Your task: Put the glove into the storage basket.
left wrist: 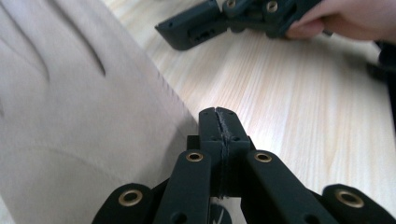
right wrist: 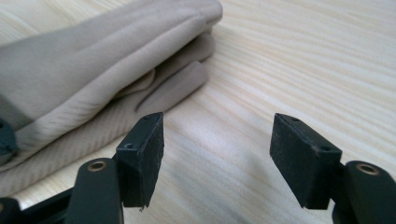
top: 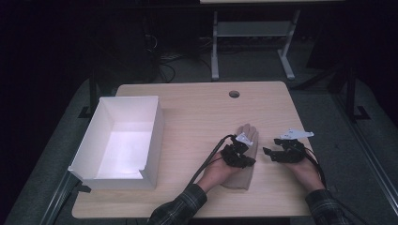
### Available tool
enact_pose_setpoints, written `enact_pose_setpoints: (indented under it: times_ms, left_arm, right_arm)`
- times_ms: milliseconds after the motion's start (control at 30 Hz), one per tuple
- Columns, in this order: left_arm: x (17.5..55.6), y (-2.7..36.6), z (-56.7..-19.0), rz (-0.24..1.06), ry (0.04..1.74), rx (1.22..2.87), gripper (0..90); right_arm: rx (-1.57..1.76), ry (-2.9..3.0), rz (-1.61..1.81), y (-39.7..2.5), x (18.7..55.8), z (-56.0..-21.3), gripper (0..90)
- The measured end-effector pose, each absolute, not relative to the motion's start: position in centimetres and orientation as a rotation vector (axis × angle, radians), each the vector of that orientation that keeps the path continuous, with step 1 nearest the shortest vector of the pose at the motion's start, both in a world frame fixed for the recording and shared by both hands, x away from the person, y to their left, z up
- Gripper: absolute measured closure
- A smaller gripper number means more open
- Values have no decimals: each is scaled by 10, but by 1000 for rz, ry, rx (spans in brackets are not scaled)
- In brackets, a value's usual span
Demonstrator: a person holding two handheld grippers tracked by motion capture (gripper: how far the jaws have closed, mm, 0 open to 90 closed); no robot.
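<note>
Nearest, the left gripper point(top: 242, 149), jaws pressed together, rests on the beige fabric glove point(top: 246, 137) lying mid-table. Just beside it, the right gripper point(top: 268, 152) gapes wide. Farther left stands a white cardboard box point(top: 155, 129); nothing lies between.

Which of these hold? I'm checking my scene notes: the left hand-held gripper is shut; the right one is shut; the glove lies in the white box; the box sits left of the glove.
1. The left hand-held gripper is shut. True.
2. The right hand-held gripper is shut. False: its jaws stand wide apart, with nothing between them.
3. The beige glove lies in the white box. False: it lies on the wooden table.
4. The box sits left of the glove. True.
</note>
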State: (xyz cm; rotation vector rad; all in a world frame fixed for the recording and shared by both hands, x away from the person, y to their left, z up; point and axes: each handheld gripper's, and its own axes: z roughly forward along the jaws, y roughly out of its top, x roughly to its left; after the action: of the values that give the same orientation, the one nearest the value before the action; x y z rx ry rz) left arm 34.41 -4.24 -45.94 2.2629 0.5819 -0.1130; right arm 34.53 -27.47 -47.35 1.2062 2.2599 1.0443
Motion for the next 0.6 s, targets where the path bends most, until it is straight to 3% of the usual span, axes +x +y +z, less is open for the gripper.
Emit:
enact_pose_setpoints:
  times_ms: [600]
  left_arm:
    - [331,13,-453,-6,549,2368,895]
  right_arm:
    - [1226,2257,1013,-276,347,-481,302]
